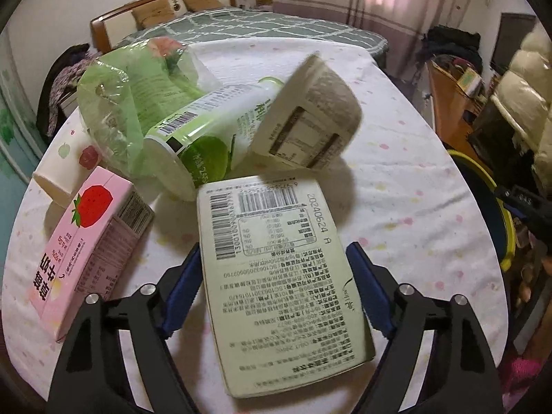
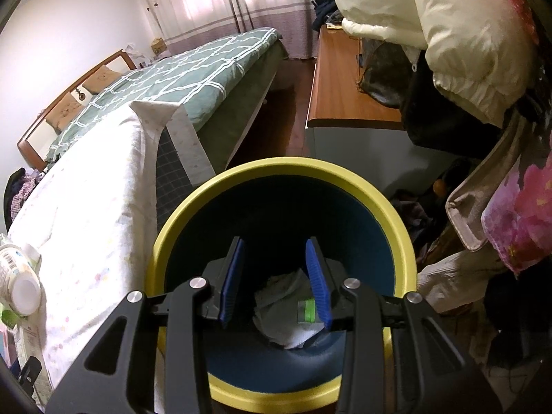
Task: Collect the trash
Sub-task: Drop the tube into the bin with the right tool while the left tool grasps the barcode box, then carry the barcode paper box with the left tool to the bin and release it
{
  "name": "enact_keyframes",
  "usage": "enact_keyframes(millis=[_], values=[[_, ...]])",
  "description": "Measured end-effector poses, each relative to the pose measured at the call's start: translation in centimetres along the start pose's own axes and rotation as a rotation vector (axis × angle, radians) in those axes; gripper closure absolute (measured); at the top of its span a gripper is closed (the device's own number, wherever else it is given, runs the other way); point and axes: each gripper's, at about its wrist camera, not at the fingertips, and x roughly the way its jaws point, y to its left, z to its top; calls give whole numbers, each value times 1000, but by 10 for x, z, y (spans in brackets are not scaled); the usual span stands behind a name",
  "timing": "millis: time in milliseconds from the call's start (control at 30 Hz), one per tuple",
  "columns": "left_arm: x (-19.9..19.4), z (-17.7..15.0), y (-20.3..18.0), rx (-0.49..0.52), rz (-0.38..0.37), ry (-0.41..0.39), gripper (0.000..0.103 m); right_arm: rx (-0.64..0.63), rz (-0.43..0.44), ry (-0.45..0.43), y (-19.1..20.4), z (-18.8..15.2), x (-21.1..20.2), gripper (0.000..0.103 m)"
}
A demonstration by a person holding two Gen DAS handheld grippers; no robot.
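- left gripper (image 1: 274,289): blue ribbed pads sit on both long edges of a flat pale carton (image 1: 276,276); reads as clamped on it, contact looks flush on both sides (no gap visible).
- carton runs out ahead of the jaws, printed back face up: barcodes, dense text, matte card, rounded corners.
- just left of the jaws: pink strawberry milk box (image 1: 89,241), rectangular, glossy card, lying on the cloth.
- ahead of the carton's far end: green-and-white lime bottle (image 1: 203,138) on its side, smooth cylinder; a beige tub (image 1: 310,117) tilted on its right; crinkly clear green plastic wrap (image 1: 117,103) to its left.
- all rest on a white spotted tablecloth (image 1: 414,179), soft fabric.
- right gripper (image 2: 276,283): jaws part open, nothing between the pads; it hangs over the bin (image 2: 379,193).
- bin is round, yellow rim, dark blue smooth inside; crumpled white tissue (image 2: 286,296) plus a green-labelled scrap lie at the bottom, seen below the pads.
- step, my judgement: carton pickup, grip just made, lift not yet done.
- next calls for: lift clear of the bottle, carry to the bin at the right edge of the left view, release over the opening.
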Motion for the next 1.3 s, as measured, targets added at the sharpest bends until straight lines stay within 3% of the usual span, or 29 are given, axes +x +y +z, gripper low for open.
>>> enact_keyframes(millis=[333, 633, 1000, 1300], values=[[-23, -26, -32, 185, -102, 11, 27, 2, 15, 9, -4, -11, -6, 67], [-32, -22, -69, 270, -168, -17, 29, 48, 28, -21, -29, -24, -29, 67], [-35, 8, -118, 359, -193, -98, 29, 95, 16, -60, -60, -31, -53, 67], [-27, 42, -183, 416, -270, -112, 29, 132, -1, -49, -86, -36, -53, 67]])
